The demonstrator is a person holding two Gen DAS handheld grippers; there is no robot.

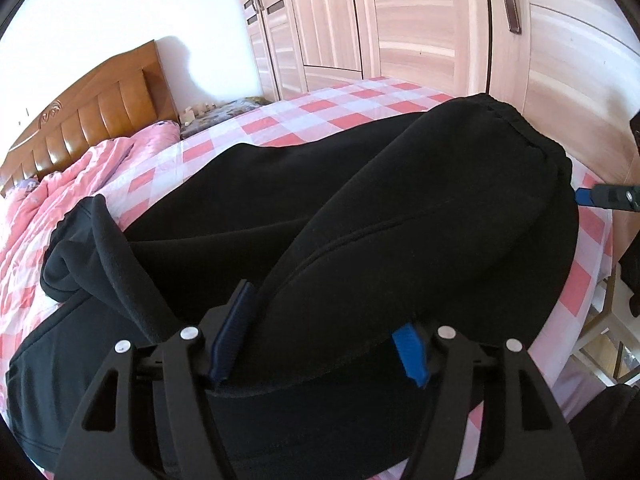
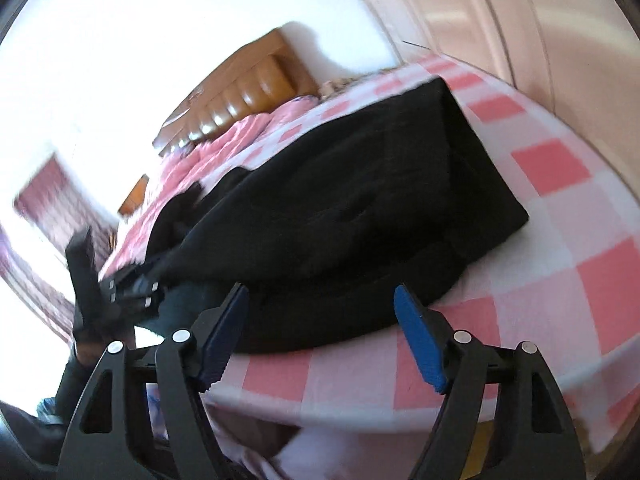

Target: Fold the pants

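- Pink-and-white checked sheet (image 1: pixel 320 120) spread below and beyond the jaws
- Rumpled pink quilt (image 1: pixel 60 200) far left
- Wooden headboard (image 1: pixel 100 112) behind it
- Pale wardrobe (image 1: pixel 400 20) straight ahead

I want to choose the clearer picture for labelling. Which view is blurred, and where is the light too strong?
Left wrist view: sharp; the black pants show seams clearly, and only the wall is bright. Right wrist view: motion blur smears the pants and headboard, and the wall at upper left is washed out.
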